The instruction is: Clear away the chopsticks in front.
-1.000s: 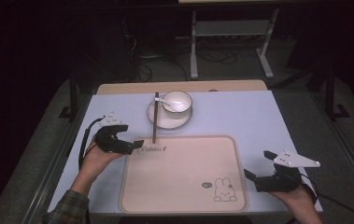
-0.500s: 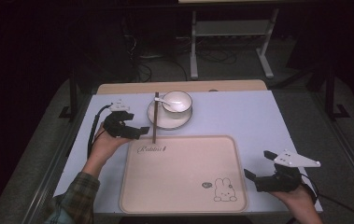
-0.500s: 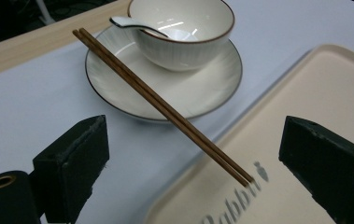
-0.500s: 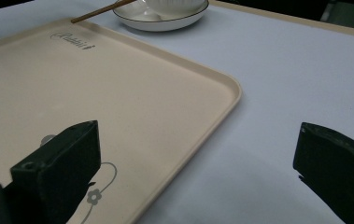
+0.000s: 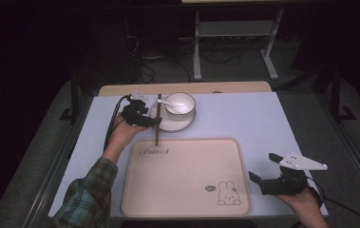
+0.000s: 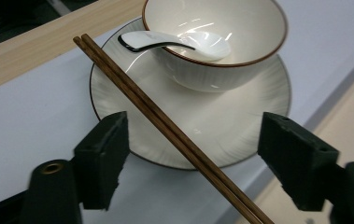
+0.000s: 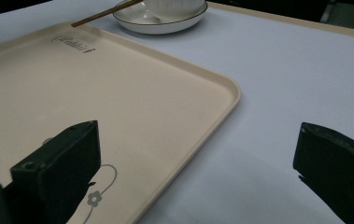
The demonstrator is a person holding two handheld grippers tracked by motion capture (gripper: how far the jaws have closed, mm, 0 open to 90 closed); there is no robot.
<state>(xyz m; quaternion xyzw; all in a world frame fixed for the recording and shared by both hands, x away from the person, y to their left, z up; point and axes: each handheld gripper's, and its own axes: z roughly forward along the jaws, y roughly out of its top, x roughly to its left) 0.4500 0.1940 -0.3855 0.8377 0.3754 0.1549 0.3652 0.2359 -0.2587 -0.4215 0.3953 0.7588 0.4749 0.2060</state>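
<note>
I am closing my left tongs [image 6: 191, 154] around the chopsticks [image 6: 165, 123], pads not yet touching; right tongs [image 7: 198, 182] are idling released.

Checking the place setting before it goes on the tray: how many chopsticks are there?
2. Both chopsticks lie side by side, touching, with their far ends propped on the left rim of the saucer and their near ends toward the tray, between the left gripper's open jaws.

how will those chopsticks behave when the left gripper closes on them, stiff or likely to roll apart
The chopsticks look like thin rigid wood, so probably stiff and light. They are two loose sticks lying across the plate rim, so they may well roll or split apart. The left gripper has just been closing around them, its pads not yet touching.
</note>
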